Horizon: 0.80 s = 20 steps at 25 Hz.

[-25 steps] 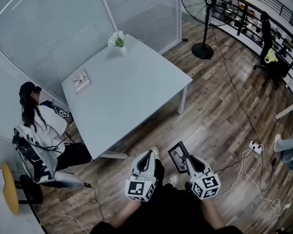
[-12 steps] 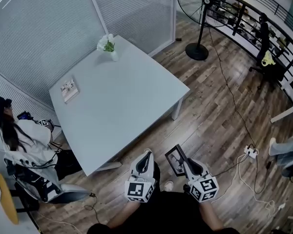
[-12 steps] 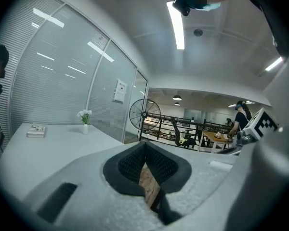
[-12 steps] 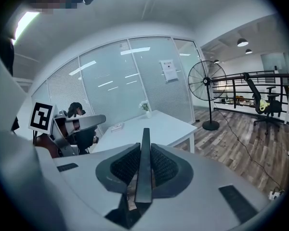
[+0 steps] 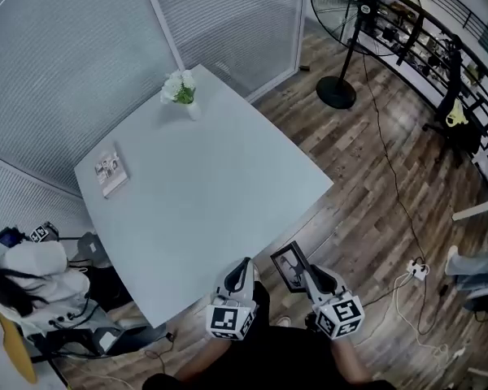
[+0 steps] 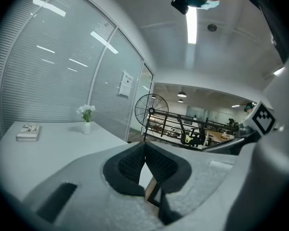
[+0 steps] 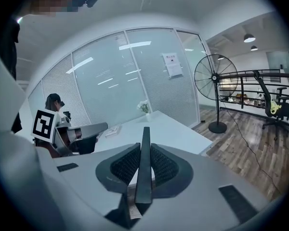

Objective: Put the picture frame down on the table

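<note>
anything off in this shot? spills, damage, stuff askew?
Nothing stands out. The frame sits clamped edge-on in the right gripper, with no damage that shows. On the table the vase stands upright and the booklet lies flat; no spill. A loose cable trails across the floor.

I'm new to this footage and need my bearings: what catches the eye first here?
The big pale table fills the middle of the head view, bare except for a vase of white flowers at its far corner and a small booklet near its left edge. At the bottom, the right tool is shut on a dark picture frame, seen against the floor.
</note>
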Tool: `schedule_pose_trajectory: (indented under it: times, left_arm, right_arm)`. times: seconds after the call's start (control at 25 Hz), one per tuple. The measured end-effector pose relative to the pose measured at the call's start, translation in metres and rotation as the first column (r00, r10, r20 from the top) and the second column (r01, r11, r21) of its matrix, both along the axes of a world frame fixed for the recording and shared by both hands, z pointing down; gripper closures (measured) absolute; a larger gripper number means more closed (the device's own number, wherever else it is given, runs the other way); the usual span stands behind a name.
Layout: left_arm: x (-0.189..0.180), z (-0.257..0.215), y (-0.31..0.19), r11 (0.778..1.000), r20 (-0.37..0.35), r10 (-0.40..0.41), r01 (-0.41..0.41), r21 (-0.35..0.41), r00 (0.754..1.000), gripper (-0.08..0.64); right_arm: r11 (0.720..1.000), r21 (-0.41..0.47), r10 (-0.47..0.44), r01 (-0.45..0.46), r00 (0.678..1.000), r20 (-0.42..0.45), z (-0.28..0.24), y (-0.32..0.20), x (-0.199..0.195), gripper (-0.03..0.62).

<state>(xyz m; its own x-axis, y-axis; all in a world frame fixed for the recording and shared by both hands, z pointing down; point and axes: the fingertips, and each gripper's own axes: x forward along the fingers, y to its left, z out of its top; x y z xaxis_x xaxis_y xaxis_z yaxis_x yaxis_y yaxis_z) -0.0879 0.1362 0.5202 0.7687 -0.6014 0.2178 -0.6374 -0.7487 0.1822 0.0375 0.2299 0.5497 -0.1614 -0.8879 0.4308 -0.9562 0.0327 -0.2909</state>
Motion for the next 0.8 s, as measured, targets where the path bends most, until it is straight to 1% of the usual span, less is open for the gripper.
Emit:
schedule_pose_trajectory:
  times: [0.16, 0.32, 0.56, 0.68, 0.8]
  left_arm:
    - [0.001, -0.003, -0.047, 1.000, -0.012, 0.004, -0.004, -0.007, 1.000, 0.545]
    - [-0.002, -0.012, -0.089, 1.000, -0.026, -0.020, 0.020, 0.002, 0.999, 0.545]
    - [-0.019, -0.014, -0.140, 0.995, -0.046, -0.104, 0.105, 0.000, 0.993, 0.545]
    - [-0.028, -0.015, -0.166, 0.987, -0.055, -0.163, 0.163, -0.002, 0.985, 0.545]
    - [-0.026, -0.014, -0.188, 0.975, -0.047, -0.222, 0.222, -0.004, 0.974, 0.545]
  right_arm:
    - [1.000, -0.001, -0.020, 0.020, 1.000, -0.006, -0.007, -0.060, -0.003, 0.518]
    - [0.998, 0.033, -0.048, 0.049, 0.999, -0.017, -0.024, -0.113, -0.004, 0.518]
    - [0.991, 0.067, -0.112, 0.113, 0.994, -0.019, -0.035, -0.184, -0.005, 0.518]
    - [0.982, 0.069, -0.173, 0.175, 0.985, -0.023, -0.035, -0.226, -0.006, 0.518]
    - [0.969, 0.067, -0.238, 0.238, 0.971, -0.016, -0.033, -0.262, 0.002, 0.518]
